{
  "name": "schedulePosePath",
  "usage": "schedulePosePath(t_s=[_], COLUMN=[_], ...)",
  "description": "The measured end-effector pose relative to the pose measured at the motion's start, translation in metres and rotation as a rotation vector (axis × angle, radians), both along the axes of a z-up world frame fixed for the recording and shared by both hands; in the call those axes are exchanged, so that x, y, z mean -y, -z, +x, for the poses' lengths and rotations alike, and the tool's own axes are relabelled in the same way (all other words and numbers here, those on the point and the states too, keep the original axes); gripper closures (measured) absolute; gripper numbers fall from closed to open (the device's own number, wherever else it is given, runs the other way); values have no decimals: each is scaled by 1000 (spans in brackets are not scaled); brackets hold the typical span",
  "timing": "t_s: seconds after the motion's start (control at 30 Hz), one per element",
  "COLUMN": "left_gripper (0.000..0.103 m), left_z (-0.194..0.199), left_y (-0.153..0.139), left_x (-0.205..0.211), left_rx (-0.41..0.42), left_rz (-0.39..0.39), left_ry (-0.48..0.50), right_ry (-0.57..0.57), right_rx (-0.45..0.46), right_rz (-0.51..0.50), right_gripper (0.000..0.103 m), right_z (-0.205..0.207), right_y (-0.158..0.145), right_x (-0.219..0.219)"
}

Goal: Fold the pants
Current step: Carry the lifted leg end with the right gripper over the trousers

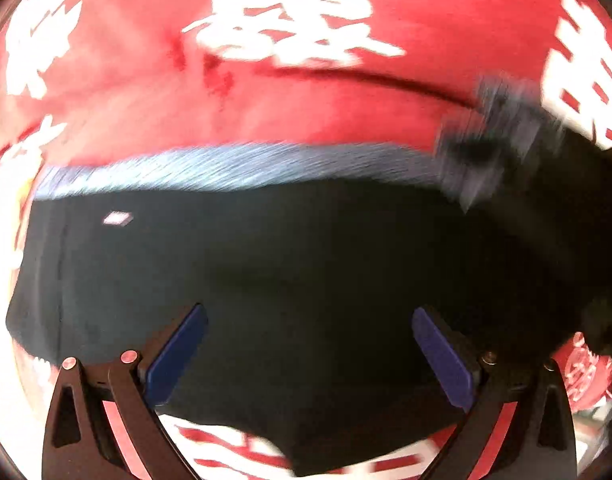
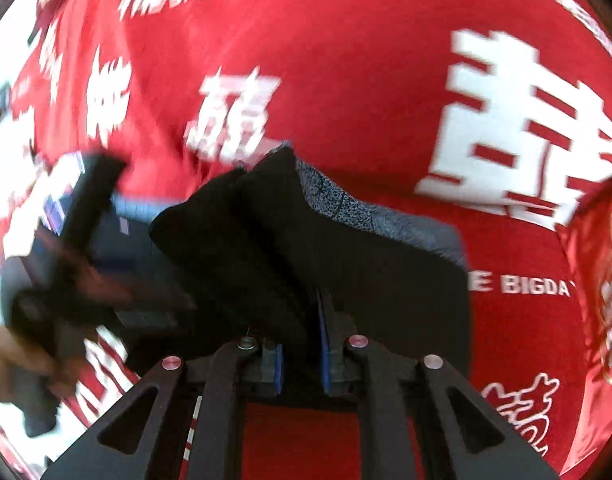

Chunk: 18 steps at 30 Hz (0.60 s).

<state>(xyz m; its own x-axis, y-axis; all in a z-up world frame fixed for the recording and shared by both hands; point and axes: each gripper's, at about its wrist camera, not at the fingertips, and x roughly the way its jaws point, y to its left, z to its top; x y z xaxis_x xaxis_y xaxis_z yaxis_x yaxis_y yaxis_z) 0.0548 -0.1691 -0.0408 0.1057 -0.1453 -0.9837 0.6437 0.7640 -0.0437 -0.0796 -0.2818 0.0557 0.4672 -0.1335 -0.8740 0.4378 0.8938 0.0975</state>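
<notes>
Black pants (image 1: 265,264) with a grey-blue waistband (image 1: 225,168) lie on a red cloth. My left gripper (image 1: 309,312) hangs open over them, its blue pads (image 1: 177,356) far apart and touching nothing. In the right wrist view my right gripper (image 2: 301,320) is shut on a bunched fold of the black pants (image 2: 257,232), which rises from between its pads. The speckled grey inner waistband (image 2: 366,212) shows beside that fold. The right gripper (image 1: 486,144) appears as a dark blur at the waistband's right end in the left wrist view.
A red cloth (image 2: 346,80) printed with large white characters covers the surface all around the pants. The left gripper (image 2: 77,220) and the hand (image 2: 9,356) holding it show blurred at the left of the right wrist view. A small white label (image 1: 117,218) sits on the pants.
</notes>
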Motion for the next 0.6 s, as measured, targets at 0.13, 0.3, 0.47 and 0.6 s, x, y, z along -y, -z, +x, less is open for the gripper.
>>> schedulePosePath(t_s=[0.13,0.3,0.47,0.6], left_gripper=[0,0,0,0], left_z=[-4,-5,4,1], left_y=[6,2,-15,-33], left_x=[-26,-44,-26,-5], left_rx=[4,6,-8,-89], left_rz=[18,13,-36,-111], left_ry=[-37,-25,21,60], right_ry=[-57,-105,-185,-100], right_rx=[-112,-179,-187,-131], right_rz=[-72,-201,-179,46], right_gripper=[83,80,59,58], right_z=[9,13,-3,-33], right_y=[36,43,29,21], right_x=[-35,-60,-82,-65])
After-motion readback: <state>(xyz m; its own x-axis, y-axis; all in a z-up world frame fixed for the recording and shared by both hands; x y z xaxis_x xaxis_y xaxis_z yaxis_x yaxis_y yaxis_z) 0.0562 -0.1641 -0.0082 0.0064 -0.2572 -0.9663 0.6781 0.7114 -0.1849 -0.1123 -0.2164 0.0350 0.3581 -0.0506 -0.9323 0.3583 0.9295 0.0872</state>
